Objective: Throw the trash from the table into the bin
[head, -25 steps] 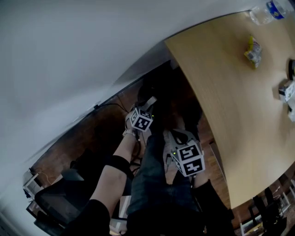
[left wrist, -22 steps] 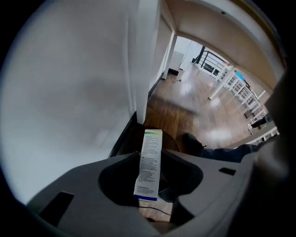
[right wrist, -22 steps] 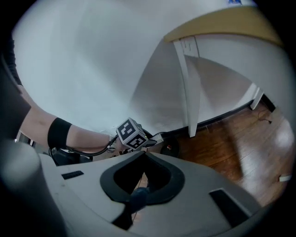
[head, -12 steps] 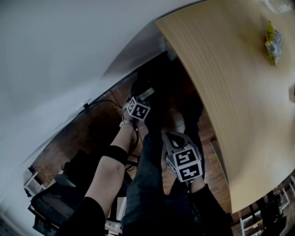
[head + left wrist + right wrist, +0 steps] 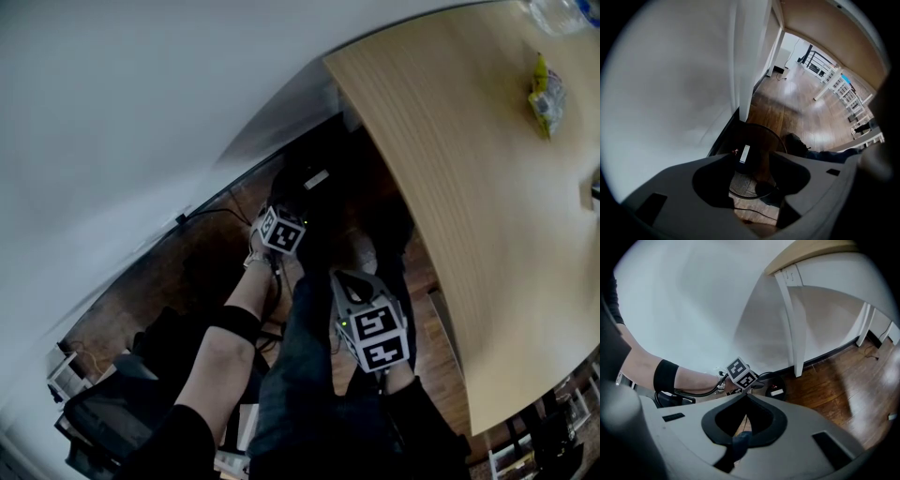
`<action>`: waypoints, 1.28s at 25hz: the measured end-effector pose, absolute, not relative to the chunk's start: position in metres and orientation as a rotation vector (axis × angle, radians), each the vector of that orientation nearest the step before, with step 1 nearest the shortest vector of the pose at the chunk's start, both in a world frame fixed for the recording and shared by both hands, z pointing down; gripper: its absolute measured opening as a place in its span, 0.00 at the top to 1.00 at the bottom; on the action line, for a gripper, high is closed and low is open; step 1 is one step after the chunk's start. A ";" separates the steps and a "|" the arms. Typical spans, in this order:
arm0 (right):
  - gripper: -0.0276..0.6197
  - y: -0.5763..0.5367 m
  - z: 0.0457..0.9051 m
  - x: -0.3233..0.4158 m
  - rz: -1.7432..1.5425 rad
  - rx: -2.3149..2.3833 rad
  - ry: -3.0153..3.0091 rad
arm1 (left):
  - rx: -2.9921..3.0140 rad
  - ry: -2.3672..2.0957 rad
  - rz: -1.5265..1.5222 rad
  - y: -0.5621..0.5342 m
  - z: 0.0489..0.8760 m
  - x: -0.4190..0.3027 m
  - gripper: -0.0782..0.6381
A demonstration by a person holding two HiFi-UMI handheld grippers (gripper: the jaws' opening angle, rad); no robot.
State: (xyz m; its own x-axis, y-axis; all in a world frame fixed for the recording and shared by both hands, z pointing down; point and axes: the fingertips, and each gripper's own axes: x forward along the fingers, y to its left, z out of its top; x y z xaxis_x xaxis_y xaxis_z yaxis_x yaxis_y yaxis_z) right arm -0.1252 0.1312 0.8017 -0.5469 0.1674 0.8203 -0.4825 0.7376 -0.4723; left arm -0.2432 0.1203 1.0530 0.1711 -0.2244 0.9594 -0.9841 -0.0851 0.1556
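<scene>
My left gripper [image 5: 298,210] hangs over the black mesh bin [image 5: 328,155] on the wooden floor by the wall. Its jaws have just been opening and stand apart, with nothing between the pads. Through the gap of the left gripper [image 5: 754,161] I look straight down into the bin [image 5: 765,130], where a dark piece of trash with a white label [image 5: 744,153] lies. That piece of trash [image 5: 316,178] shows white beyond the jaws in the head view. My right gripper [image 5: 349,279] hangs lower, over the person's legs, and the right gripper [image 5: 745,395] has its tips together.
The wooden table [image 5: 441,169] fills the right side, with a yellow wrapper [image 5: 546,94] and a clear bottle [image 5: 555,13] at its far end. A white table leg [image 5: 793,329] stands beside the bin [image 5: 774,386]. A black cable [image 5: 211,214] runs along the wall.
My left gripper has sunk toward the bin and its jaws have spread. The white-labelled trash, at the jaw tips before, now lies apart from them in the bin. The right gripper dropped slightly.
</scene>
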 end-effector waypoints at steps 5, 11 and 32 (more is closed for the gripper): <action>0.95 0.134 0.790 -0.126 0.847 0.242 -1.992 | 1.544 -1.288 0.954 0.119 1.027 -0.245 0.82; 0.95 0.129 0.766 -0.126 0.815 0.262 -2.018 | 1.635 -1.281 0.880 0.120 0.961 -0.225 0.89; 0.95 0.092 0.598 -0.082 0.814 0.417 -2.159 | 1.787 -1.329 0.734 0.110 0.622 -0.156 0.89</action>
